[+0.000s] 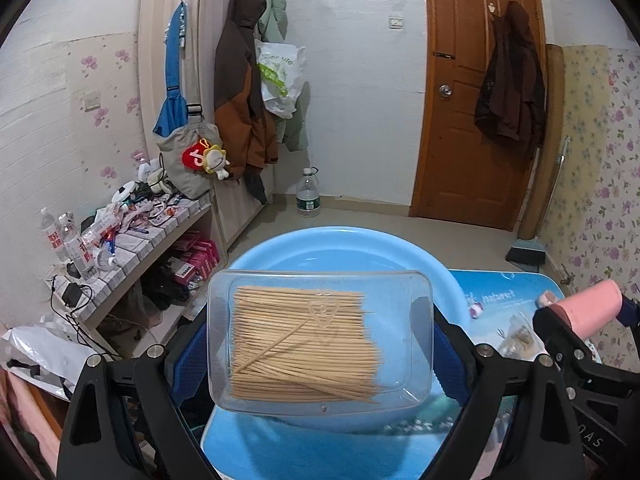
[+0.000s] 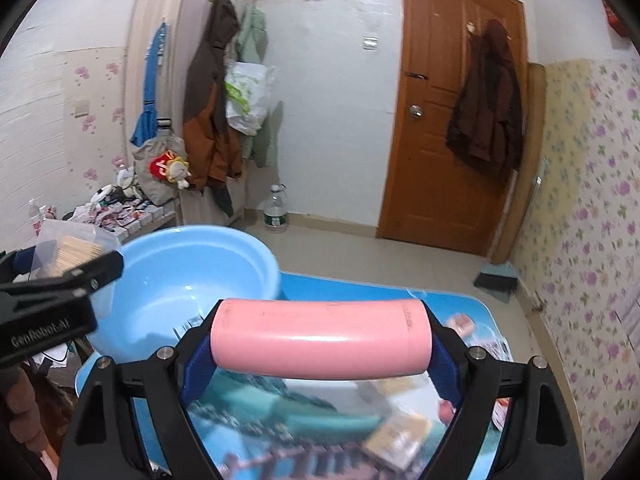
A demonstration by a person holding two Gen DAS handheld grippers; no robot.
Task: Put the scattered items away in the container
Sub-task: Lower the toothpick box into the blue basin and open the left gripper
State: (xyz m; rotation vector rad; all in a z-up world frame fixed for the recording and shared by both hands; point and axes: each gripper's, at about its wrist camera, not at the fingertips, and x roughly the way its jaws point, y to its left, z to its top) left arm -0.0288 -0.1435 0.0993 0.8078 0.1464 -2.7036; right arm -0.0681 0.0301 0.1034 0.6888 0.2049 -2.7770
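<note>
Clamping a clear plastic box of wooden skewers (image 1: 320, 340) by its two short ends, the left gripper (image 1: 320, 344) holds it off the table, in front of the blue basin (image 1: 452, 280); the box hides most of the basin's bowl from the left wrist view. The right gripper (image 2: 320, 344) is closed on a pink cylinder (image 2: 320, 338) lying crosswise between its blue pads, to the right of the basin (image 2: 192, 280). Below it, the blue picture-printed tabletop (image 2: 360, 292) and the small items scattered on it are smeared by blur and cannot be identified. Both grippers' handles are cut off at the near edge.
</note>
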